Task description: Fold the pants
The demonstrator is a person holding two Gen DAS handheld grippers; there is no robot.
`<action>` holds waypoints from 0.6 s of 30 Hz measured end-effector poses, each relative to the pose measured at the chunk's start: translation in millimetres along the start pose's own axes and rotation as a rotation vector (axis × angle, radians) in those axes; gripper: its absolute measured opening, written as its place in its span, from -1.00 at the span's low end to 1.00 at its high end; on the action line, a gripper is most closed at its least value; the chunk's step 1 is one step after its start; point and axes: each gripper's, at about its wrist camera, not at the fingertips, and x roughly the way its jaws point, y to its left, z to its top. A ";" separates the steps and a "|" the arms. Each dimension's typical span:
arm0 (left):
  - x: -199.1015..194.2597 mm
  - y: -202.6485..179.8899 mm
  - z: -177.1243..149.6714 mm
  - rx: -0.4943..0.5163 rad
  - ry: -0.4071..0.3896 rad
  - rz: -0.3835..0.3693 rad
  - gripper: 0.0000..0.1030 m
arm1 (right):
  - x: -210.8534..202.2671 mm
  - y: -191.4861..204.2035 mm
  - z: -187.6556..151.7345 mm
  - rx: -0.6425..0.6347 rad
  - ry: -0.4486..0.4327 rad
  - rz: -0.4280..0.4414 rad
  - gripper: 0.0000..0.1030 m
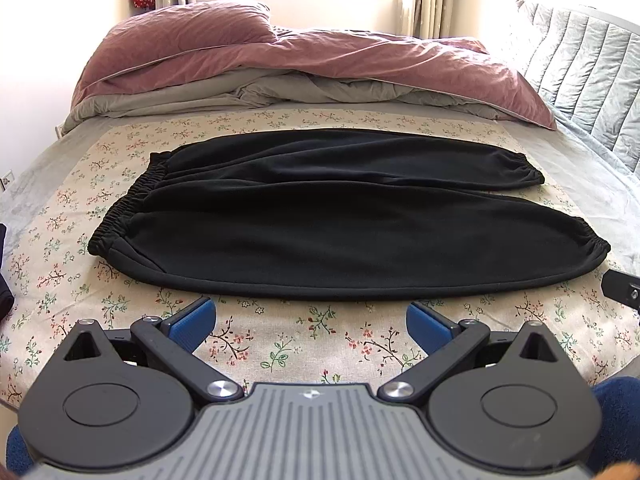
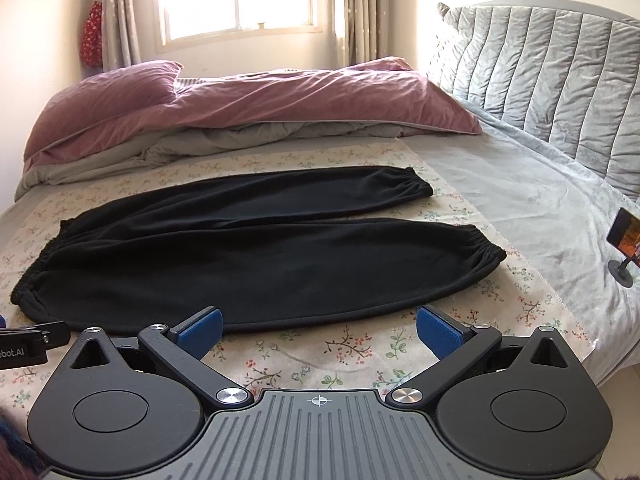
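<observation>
Right now both tools hang just short of the near edge of the black pants [image 1: 344,216], which lie spread flat across the flowered sheet [image 1: 280,344] on the bed, waistband [image 1: 124,204] to the left and the two elastic cuffs to the right. The near leg and the far leg rest side by side, touching along most of their length and parting a little toward the cuffs. The left gripper [image 1: 311,322] has its blue pads spread wide with nothing between them, and the right gripper [image 2: 319,330] is likewise gaping and empty, its pads just at the hem line of the near leg.

Nothing of the fold looks begun yet, so the risks lie in the first pinch. The fabric looks thick, soft and fleecy, and it may bunch. If a jaw closes on the top layer only, the leg could peel open instead of lifting whole. If it digs too deep, it may catch the sheet along with the cloth and drag the bedding. Uneven lifting by the two hands would likely skew the near leg over the far one, leaving the cuffs [image 2: 486,250] misaligned. The crumpled pink duvet [image 2: 240,100] beyond is well apart and should not interfere, and the phone on its stand [image 2: 626,236] sits off to the right
</observation>
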 end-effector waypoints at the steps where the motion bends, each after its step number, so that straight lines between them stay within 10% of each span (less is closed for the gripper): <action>1: 0.0 0.3 0.1 -0.003 0.003 0.000 1.00 | -0.3 -1.4 1.4 0.001 0.001 0.001 1.00; 18: 1.0 -2.3 2.0 -0.005 0.026 -0.002 1.00 | 6.0 -4.8 0.5 -0.002 0.027 -0.005 1.00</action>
